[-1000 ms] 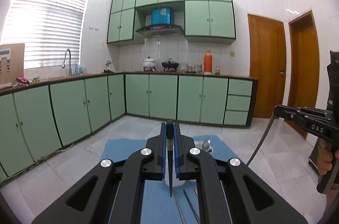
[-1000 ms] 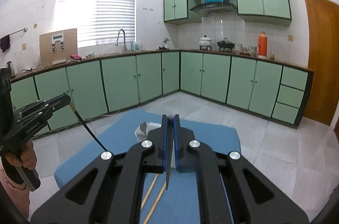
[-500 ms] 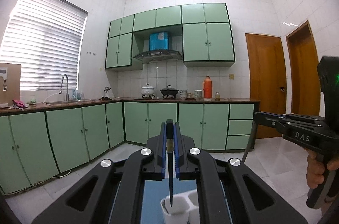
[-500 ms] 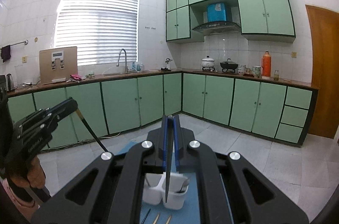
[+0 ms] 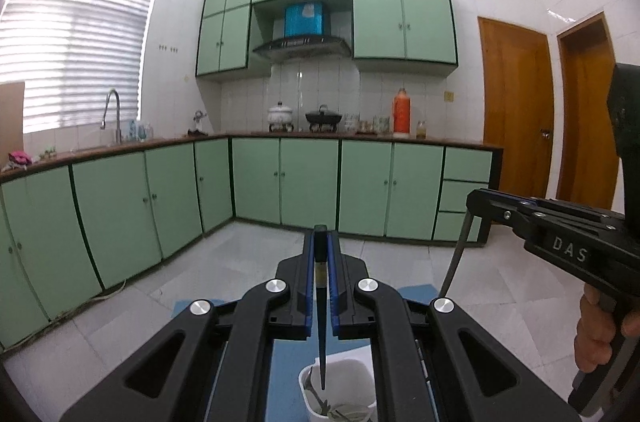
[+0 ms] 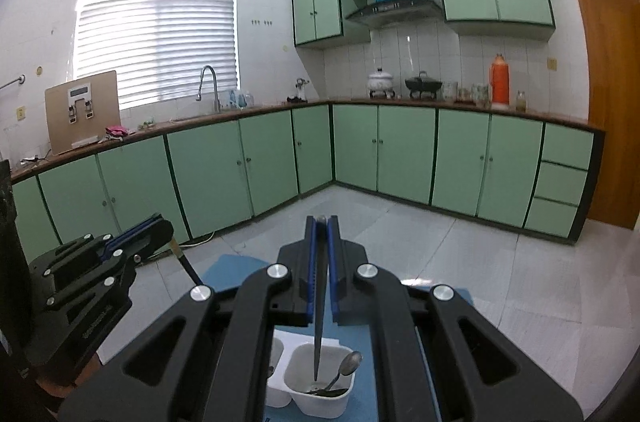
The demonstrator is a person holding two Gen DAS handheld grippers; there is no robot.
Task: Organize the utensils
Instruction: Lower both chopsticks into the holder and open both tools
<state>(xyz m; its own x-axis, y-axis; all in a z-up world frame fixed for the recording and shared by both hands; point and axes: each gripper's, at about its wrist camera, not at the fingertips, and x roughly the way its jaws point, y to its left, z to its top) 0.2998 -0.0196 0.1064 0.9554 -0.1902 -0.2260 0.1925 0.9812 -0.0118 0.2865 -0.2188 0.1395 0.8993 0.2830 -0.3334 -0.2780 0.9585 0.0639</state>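
My left gripper (image 5: 320,246) is shut on a dark chopstick (image 5: 321,338) that hangs point down over a white utensil holder (image 5: 362,370) with cutlery inside. My right gripper (image 6: 320,234) is shut on another dark chopstick (image 6: 318,334) whose tip hangs over the right compartment of the white holder (image 6: 304,350), next to a metal spoon (image 6: 348,366). The holder stands on a blue mat (image 6: 224,268). Each gripper shows in the other's view: the right one (image 5: 480,198) and the left one (image 6: 160,226).
Green base cabinets (image 5: 312,178) and a brown counter run along the far walls. A sink tap (image 5: 112,110), pots (image 5: 282,114) and an orange flask (image 5: 401,110) stand on the counter. Wooden doors (image 5: 516,106) are on the right. The floor is pale tile (image 6: 500,282).
Both grippers have tilted up and moved over the white holder, each still holding its chopstick. The loose chopsticks on the mat have dropped out of view.
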